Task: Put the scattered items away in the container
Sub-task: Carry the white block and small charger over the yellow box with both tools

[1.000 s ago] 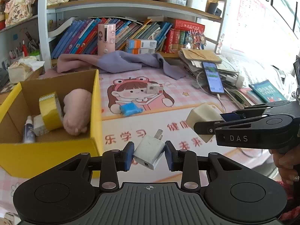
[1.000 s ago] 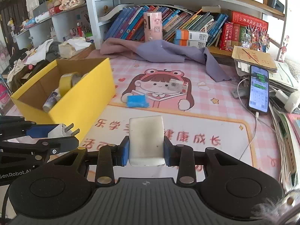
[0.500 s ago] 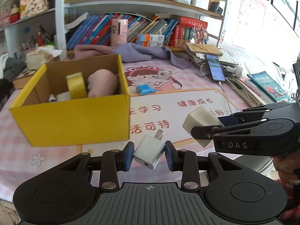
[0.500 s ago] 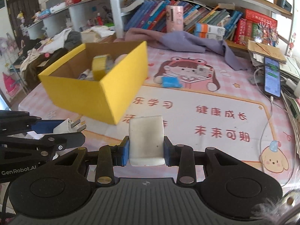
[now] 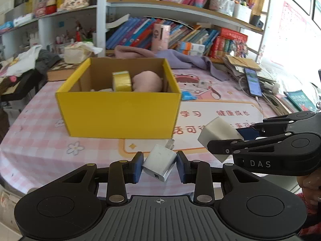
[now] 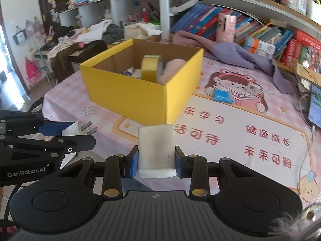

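- The left tongs (image 5: 159, 166) are closed onto a white plug adapter (image 5: 159, 162), which sits tilted between the blue pads with its metal prongs pointing up and away from the tongs.
- The right tongs (image 6: 156, 157) are clamped on a cream-white block (image 6: 156, 150), held upright, its top standing clear above the pads.
- In the left wrist view the right tongs (image 5: 236, 140) come in from the right, just beside the left tongs and a little ahead, the cream-white block (image 5: 217, 134) sticking out at their tip.
- In the right wrist view the left tongs (image 6: 80, 136) reach in from the left, with the adapter's prongs visible at their tip.
- The yellow box (image 5: 120, 112) stands on the worktop (image 5: 36, 140) ahead of both tongs, slightly left of the left pair, open at the top.
- Inside the box are a roll of yellow tape (image 5: 121, 81) standing on edge, a pink soft item (image 5: 148, 82) just right of it, and a small tube (image 6: 128, 71) to the tape's left.
- Beyond the box, ahead and right of the tongs, a blue packet (image 6: 222, 96) lies on the cartoon mat (image 6: 240, 136), and a small white cube (image 6: 253, 88) sits near it, farther off.
- A phone (image 5: 253, 82) with a lit screen lies at the far right of the worktop.
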`<state>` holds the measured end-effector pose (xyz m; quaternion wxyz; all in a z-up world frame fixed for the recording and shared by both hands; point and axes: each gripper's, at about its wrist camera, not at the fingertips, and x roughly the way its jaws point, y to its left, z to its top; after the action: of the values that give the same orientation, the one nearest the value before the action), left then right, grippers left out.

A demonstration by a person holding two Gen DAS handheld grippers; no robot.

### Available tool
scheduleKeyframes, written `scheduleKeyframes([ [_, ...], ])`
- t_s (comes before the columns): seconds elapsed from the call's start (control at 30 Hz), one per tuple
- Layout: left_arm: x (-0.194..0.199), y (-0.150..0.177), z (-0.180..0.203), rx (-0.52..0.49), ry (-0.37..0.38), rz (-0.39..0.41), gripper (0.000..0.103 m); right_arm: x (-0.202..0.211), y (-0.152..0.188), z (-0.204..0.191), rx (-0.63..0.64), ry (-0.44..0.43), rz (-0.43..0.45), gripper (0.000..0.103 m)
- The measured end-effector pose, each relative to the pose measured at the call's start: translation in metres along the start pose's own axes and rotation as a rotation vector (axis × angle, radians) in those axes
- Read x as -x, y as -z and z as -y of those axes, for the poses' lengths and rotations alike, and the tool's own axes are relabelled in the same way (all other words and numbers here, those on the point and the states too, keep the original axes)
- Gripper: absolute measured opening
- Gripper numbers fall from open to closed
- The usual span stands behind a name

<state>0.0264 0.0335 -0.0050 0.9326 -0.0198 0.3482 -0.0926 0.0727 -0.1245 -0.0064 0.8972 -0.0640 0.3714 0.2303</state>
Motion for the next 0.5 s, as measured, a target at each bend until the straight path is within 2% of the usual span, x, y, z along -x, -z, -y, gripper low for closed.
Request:
scheduleKeyframes([
  [0.5,0.017,0.01,-0.032,0.078,-0.076,0.003,0.034,-0.014,-0.013,-0.04,0.113,-0.087,-0.013,0.033],
])
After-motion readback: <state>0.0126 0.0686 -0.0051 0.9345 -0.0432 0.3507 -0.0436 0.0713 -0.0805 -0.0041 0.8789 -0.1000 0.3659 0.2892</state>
